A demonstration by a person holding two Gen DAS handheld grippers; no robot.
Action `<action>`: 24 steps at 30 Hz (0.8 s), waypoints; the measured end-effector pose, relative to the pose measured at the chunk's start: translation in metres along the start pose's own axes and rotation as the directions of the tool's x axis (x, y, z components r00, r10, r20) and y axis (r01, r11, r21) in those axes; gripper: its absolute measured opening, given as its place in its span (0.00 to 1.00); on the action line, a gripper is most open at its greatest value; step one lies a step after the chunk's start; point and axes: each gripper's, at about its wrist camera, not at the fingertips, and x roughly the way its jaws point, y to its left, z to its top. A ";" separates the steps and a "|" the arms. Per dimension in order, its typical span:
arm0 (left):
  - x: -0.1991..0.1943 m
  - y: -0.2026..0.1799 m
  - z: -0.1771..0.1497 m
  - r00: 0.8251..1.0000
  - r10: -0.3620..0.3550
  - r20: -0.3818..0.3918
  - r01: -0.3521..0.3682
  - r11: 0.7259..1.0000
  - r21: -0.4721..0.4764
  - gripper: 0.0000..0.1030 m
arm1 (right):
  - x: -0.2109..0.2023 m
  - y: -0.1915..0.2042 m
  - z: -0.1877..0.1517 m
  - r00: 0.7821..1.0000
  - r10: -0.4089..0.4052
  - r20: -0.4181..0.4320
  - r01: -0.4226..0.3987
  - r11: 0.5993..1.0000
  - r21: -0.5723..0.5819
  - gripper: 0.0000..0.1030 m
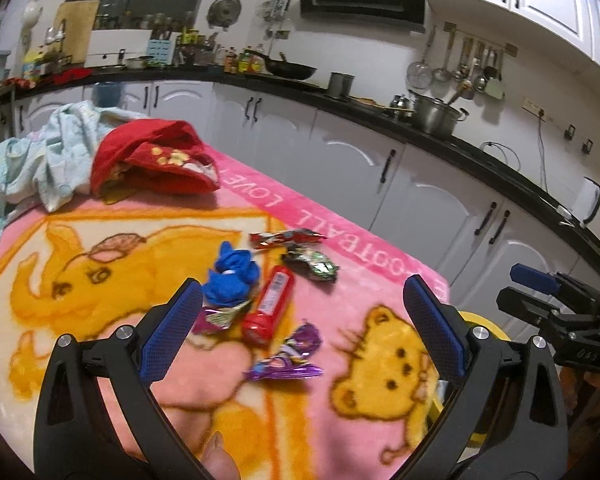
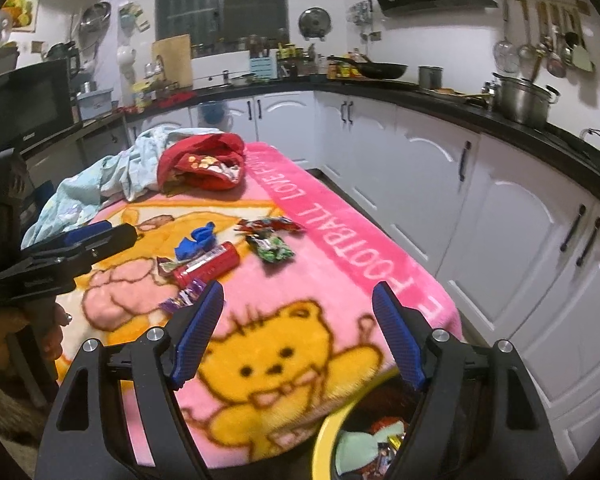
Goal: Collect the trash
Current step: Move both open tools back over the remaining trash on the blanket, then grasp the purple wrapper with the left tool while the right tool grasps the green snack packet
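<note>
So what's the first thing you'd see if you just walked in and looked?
The bright pink blanket with yellow cartoon bears, spread over the table. In its middle lies a little heap of shiny candy wrappers around a red tube and a blue scrap. At the blanket's near right corner, a yellow bin already holds some trash.

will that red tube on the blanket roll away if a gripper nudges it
The red tube looks round and lies on its side, so a sideways nudge could roll it. The plush blanket likely slows it. Its glossy label may slip between fingers.
</note>
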 end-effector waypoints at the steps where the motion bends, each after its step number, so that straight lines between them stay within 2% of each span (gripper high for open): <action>1: 0.000 0.004 0.000 1.000 0.004 -0.003 -0.004 1.000 -0.004 0.89 | 0.002 0.003 0.002 1.000 0.002 0.001 -0.002 1.000 -0.006 0.72; 8: 0.004 0.026 -0.003 0.999 0.038 -0.017 -0.038 0.999 -0.022 0.89 | 0.028 0.020 0.015 0.999 0.038 -0.007 -0.038 0.998 -0.046 0.72; 15: 0.018 0.050 -0.008 0.996 0.047 -0.070 -0.050 0.997 -0.051 0.89 | 0.057 0.030 0.025 0.998 0.057 -0.028 -0.059 0.996 -0.067 0.72; 24: 0.050 0.074 -0.015 0.985 0.001 -0.175 -0.015 0.997 -0.082 0.63 | 0.111 0.027 0.029 0.995 0.041 -0.088 -0.048 0.995 -0.082 0.72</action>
